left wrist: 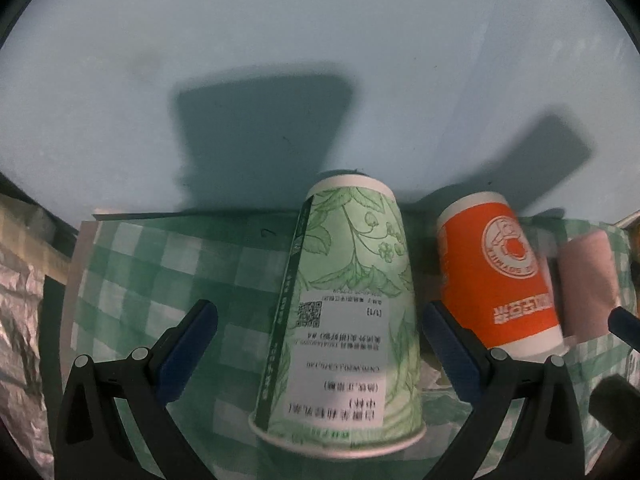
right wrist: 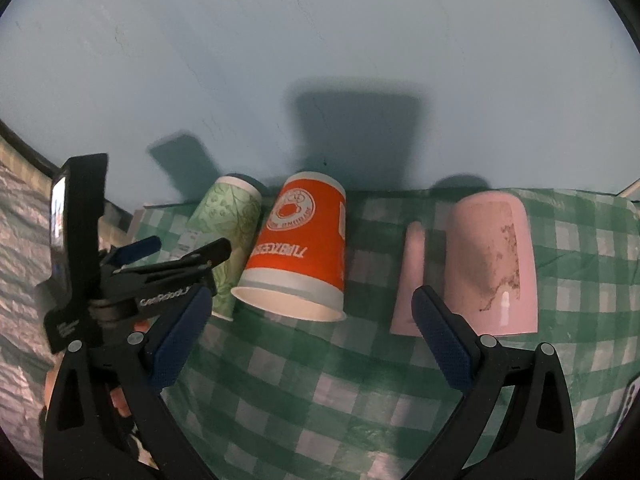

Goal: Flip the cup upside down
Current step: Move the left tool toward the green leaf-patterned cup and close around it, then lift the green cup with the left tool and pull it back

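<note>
A green leaf-print paper cup (left wrist: 348, 304) stands upside down on the checked cloth, between the blue-padded fingers of my left gripper (left wrist: 320, 316), which is open and not touching it. An orange paper cup (left wrist: 500, 272) stands upside down to its right, and a pink mug (left wrist: 588, 280) beyond that. In the right wrist view the green cup (right wrist: 228, 228), the orange cup (right wrist: 300, 240) and the pink mug (right wrist: 488, 260) with its handle (right wrist: 410, 276) stand in a row, all upside down. My right gripper (right wrist: 308, 320) is open and empty in front of them. The left gripper (right wrist: 136, 256) shows at the left.
A green-and-white checked cloth (right wrist: 320, 392) covers the table. A pale blue wall (left wrist: 320, 60) rises right behind the cups. Crinkled silver foil (left wrist: 20, 320) lies off the cloth's left edge.
</note>
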### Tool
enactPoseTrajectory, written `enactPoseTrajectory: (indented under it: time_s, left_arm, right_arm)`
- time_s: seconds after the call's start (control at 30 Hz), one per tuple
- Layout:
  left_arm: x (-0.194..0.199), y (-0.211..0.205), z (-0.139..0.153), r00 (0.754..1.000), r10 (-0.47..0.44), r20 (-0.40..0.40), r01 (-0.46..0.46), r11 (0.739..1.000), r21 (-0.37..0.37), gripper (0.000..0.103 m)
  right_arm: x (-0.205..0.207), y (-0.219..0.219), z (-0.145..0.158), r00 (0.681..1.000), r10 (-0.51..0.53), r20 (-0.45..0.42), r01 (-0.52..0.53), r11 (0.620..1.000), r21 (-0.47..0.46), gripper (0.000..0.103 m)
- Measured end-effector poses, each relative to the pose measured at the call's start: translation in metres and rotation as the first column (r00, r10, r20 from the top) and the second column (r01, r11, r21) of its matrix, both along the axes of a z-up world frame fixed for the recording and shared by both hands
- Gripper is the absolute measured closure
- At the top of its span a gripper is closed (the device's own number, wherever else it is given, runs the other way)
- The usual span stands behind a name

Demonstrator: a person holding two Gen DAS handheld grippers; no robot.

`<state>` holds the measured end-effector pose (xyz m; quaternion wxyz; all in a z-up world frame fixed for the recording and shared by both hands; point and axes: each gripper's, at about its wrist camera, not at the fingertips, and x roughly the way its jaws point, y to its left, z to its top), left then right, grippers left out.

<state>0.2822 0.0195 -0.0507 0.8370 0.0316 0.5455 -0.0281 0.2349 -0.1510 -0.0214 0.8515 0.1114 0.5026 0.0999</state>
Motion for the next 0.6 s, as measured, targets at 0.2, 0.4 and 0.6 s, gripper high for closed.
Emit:
enactPoseTrajectory:
  time_s: [0.2, 0.4, 0.6]
  left_arm:
    - [0.009, 0.002, -0.011, 0.999, 0.001, -0.037, -0.003, 0.999, -0.032, 0.009]
    - [0.013, 0.001, -0.019, 0.998, -0.006, -0.063, 0.003, 0.999, -0.053, 0.025]
    - [-0.005, 0.008, -0.012, 0.999, -0.027, -0.043, 0.024, 0.997, -0.07, 0.025]
  right_arm:
    - [-0.002, 0.004, -0.004, 1.0, 0.015, -0.005, -0.015, 1.0, -0.006, 0.002]
    - [-0.001, 0.009, -0.007, 1.0, 0.021, -0.008, -0.021, 1.0, -0.006, 0.002]
    - [-0.001, 0.013, -0.011, 1.0, 0.028, -0.012, -0.028, 1.0, 0.0, 0.002]
